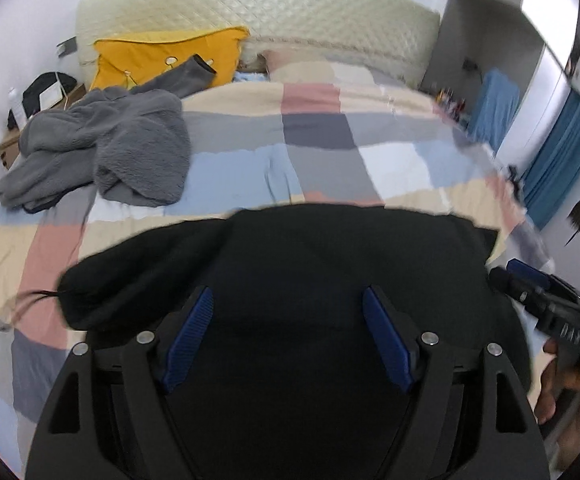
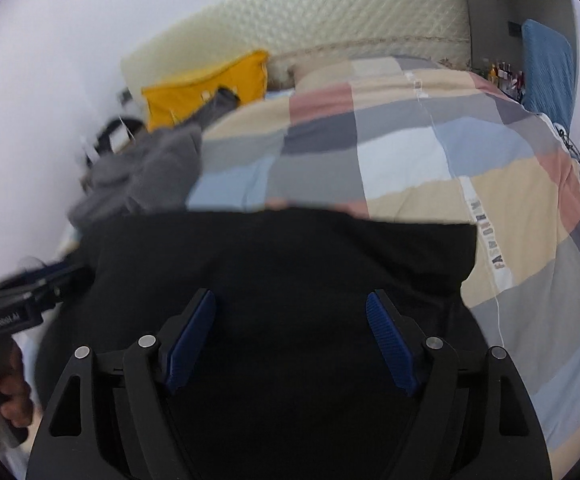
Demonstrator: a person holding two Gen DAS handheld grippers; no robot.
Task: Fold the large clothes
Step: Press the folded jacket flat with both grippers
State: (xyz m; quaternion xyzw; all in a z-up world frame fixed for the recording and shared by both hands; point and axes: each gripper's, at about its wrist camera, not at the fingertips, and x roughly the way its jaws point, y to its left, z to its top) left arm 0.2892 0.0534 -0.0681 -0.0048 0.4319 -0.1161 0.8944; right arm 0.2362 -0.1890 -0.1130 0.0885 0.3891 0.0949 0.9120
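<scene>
Your left tool [image 1: 288, 334] and right tool [image 2: 290, 338] both stand with jaws wide and nothing between the blue pads, hovering over the black fabric garment [image 1: 330, 256], which lies spread near the bed's foot edge on the patchwork quilt of pink, beige, grey and blue squares [image 1: 322, 132]. Pinch only the top layer and, in my judgement, the fold will drag crooked; its left part looks bunched. The crumpled grey fleece garment [image 1: 106, 148] near the bed's left edge could snag a wide sweep. Toward the headboard the quilt offers open room; the right edge is close.
</scene>
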